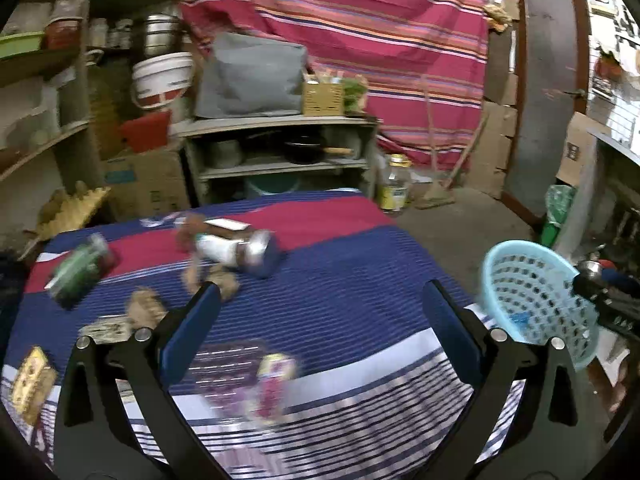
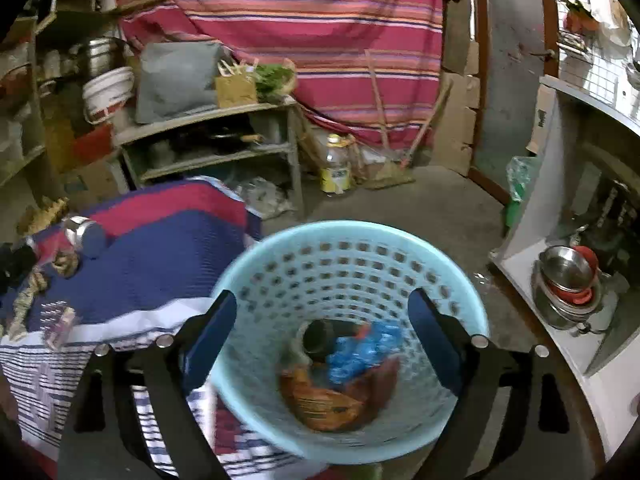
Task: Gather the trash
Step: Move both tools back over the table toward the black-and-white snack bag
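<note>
Wrappers (image 2: 340, 376) inside basket (image 2: 280, 248) show only from the right; both jaws spread, empty

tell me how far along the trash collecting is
Done: a blue crumpled wrapper and orange packet lie in the light blue perforated plastic basket. In hand: nothing, both grippers open and empty. Left: the green packet, pink wrapper and brown scraps on the striped cloth.

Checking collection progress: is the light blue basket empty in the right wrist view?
No, the light blue basket already holds a blue wrapper and an orange packet.
</note>
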### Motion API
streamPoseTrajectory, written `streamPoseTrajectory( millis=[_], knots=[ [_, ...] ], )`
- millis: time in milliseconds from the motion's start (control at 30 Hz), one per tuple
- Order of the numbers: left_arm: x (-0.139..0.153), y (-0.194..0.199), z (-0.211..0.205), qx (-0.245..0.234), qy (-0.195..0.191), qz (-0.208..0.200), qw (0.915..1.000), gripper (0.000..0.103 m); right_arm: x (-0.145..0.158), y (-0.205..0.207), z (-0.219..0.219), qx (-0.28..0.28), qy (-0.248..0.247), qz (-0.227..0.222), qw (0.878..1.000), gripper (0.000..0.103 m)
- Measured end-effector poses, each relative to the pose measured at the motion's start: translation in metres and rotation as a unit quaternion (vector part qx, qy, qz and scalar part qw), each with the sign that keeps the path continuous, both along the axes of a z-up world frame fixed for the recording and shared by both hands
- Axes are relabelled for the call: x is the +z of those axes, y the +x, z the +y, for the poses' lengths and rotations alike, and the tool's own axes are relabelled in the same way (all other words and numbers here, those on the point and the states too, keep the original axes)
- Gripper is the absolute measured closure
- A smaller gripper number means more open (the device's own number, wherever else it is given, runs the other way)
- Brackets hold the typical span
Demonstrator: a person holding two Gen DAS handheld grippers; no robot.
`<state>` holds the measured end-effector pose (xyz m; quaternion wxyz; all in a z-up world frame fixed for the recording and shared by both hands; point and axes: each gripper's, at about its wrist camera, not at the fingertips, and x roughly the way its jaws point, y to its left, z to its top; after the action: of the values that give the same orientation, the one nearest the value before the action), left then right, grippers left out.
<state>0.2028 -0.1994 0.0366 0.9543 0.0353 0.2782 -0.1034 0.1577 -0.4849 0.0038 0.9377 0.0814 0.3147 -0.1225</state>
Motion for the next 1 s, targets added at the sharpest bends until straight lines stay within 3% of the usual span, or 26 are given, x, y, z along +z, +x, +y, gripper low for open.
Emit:
streamPoseTrajectory(
  millis=[433,600,767,1000],
  knots=[
    [-0.009,0.001,0.158,0.115,0.035,0.02,0.9925,0.006,-0.001,0.019,0.1,0.062,-0.002,0.005,0.998,0.016],
    [-0.025,0.008,0.205,0.143,0.005,0.054,0.9882,0.006,-0.002,0.028,0.128,0.079,-0.012,0.014,0.997,0.016],
    [-0.042,0.016,0.215,0.15,-0.004,0.077,0.9857,0.006,-0.005,0.037,0.152,0.091,-0.017,0.02,0.996,0.016],
    [-0.061,0.039,0.191,0.133,0.01,0.103,0.9857,0.006,-0.011,0.047,0.173,0.101,-0.029,0.033,0.994,0.016]
  ],
)
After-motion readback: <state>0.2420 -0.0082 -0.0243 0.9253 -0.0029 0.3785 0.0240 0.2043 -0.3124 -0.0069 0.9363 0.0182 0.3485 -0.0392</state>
